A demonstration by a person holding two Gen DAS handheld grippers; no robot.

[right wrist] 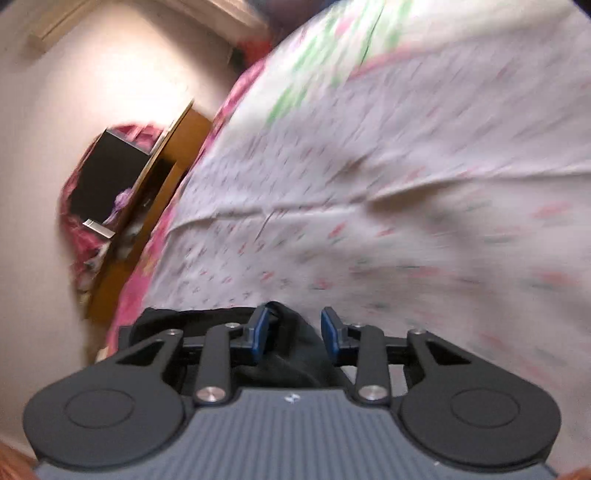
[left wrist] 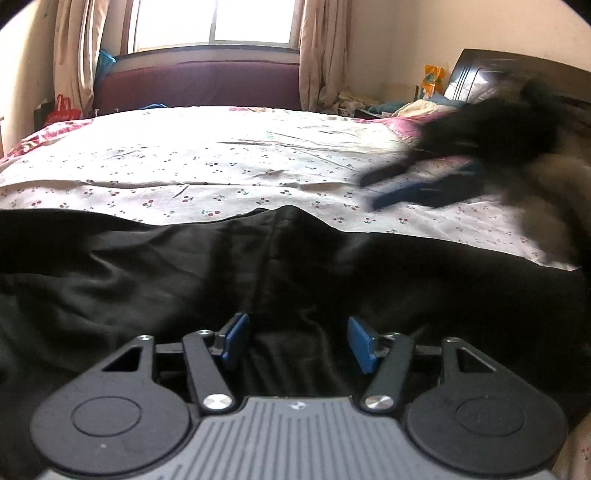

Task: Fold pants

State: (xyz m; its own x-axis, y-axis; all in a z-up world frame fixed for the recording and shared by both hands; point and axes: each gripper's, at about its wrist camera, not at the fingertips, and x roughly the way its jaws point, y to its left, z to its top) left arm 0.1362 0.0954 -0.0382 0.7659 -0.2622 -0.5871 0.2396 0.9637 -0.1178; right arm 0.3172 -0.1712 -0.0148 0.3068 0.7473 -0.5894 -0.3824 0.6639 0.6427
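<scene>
Limp black pants (left wrist: 258, 266) on the cherry-print bedsheet (left wrist: 184, 173); left gripper (left wrist: 295, 343) spread above them, right gripper (right wrist: 293, 334) spread around a fold—pinch edges.

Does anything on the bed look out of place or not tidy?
Yes. The black pants lie crumpled across the cherry-print white bedsheet, with a raised peak along their far edge. Nothing looks spilled or damaged.

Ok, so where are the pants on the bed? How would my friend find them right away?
Look at the big bed under the window, covered by a white sheet with little cherries. The pants lie rumpled across the near edge, right in front of the left gripper. They are the only plain black cloth there, dark and shiny against the pale printed sheet.
</scene>
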